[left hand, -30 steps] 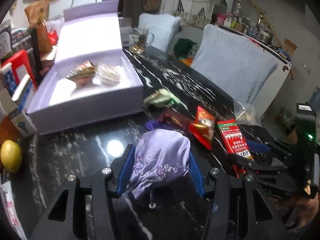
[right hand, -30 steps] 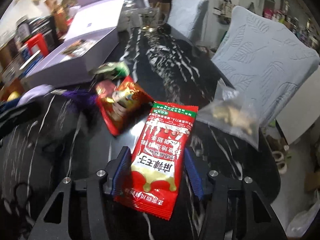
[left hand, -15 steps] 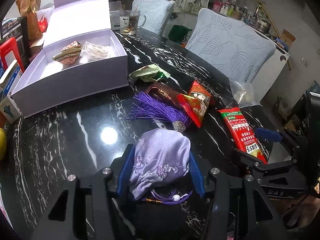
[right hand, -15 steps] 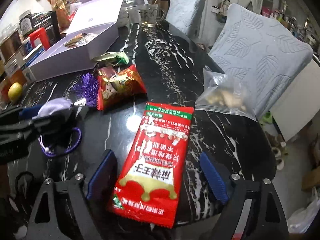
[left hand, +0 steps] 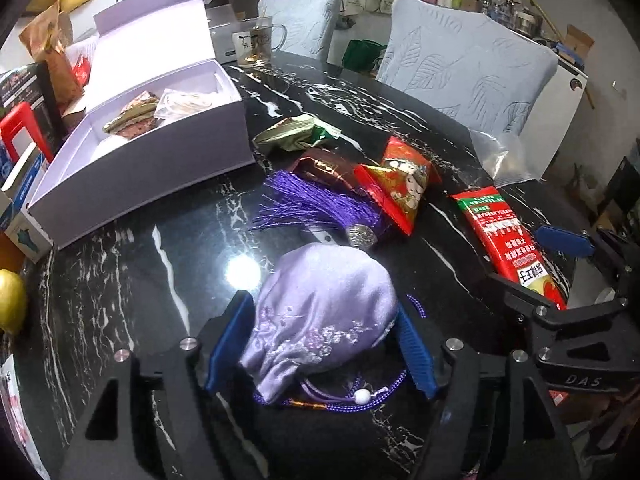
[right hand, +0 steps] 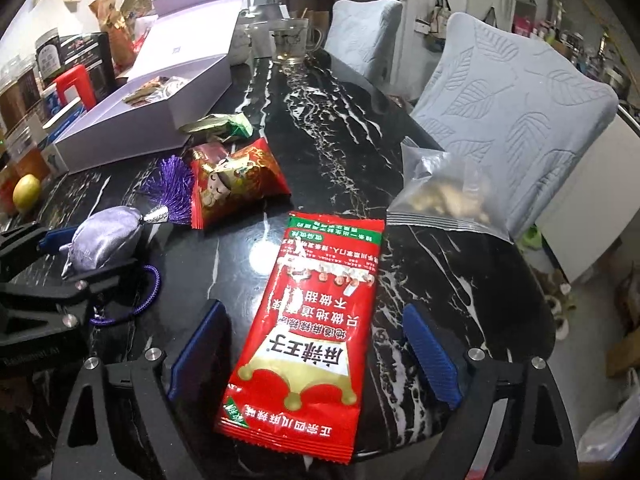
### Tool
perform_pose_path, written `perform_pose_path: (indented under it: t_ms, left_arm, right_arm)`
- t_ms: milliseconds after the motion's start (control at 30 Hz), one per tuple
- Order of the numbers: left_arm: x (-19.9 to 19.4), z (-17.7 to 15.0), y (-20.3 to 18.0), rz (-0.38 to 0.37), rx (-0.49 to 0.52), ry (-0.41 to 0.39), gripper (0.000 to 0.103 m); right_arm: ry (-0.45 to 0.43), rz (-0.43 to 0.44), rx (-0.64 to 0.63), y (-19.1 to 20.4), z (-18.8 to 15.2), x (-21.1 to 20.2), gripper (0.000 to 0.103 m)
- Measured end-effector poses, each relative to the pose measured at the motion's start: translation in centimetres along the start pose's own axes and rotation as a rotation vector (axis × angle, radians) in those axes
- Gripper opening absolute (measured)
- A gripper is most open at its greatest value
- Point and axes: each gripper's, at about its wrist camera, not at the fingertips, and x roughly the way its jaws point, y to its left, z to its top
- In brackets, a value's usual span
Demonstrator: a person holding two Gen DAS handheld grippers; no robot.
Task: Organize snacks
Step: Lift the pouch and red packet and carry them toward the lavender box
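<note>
Both tongs are idling over the table point(left hand: 160, 264): left tongs point(left hand: 320, 344) opening around the lilac pouch point(left hand: 320, 308), right tongs point(right hand: 312, 352) spread astride the red packet point(right hand: 316, 320). Only two snacks are sitting in the box point(left hand: 168, 160); several are waiting outside.

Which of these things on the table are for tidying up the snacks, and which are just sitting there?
For the job:
- long red packet
- small red snack bag
- green packet
- clear bag of nuts
- open white box

Just lying about:
- purple pouch
- glass mug
- lemon
</note>
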Motion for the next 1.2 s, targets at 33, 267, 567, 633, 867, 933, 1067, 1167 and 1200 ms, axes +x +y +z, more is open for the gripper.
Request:
perform_pose_path:
  t_ms: [33,267,567,633,867,933,1067,1167,1200]
  left_arm:
    - [-0.1,-0.1,0.0,-0.002,-0.001,-0.008,0.07]
    - [-0.3,-0.2,0.3,-0.035,0.001,-0.032,0.055]
    - [-1.2,-0.5,-0.3,-0.107,-0.026,-0.028,0.051]
    - [-1.8,-0.6,-0.7,-0.105,-0.02,-0.04,0.051]
    - [-4.0,-0.8,-1.8,-0.107,-0.007,-0.085,0.051]
    - [-4.8,-0.9,-2.1,-0.116,-0.008,-0.096,0.051]
    - [-6.3,-1.1,-2.4,-0.126,-0.012,-0.118,0.051]
    - [-7.9,-1.0,-2.8,-0.117,-0.003,-0.157,0.051]
    - [-8.4,-0.9,-2.7,-0.116,-0.002,-0.168,0.051]
  right_arm:
    - [-0.004,0.0,-0.001,0.0,0.0,0.0,0.091]
    - [-0.015,0.005,-0.019,-0.4,-0.1,-0.7,0.053]
    - [-0.032,0.058,-0.017,-0.7,-0.3,-1.1,0.046]
    - [-0.034,0.077,-0.011,-0.8,-0.6,-1.4,0.045]
    - [-0.03,0.204,0.057,-1.0,-1.9,-2.5,0.045]
    - [-0.034,0.239,0.07,-0.8,-2.2,-3.0,0.045]
    - [-0.057,0.31,0.09,-0.5,-2.9,-4.6,0.045]
    - [-0.083,0.34,0.092,-0.2,-2.8,-6.0,0.044]
    - [-0.093,0.343,0.088,-0.2,-2.8,-6.5,0.045]
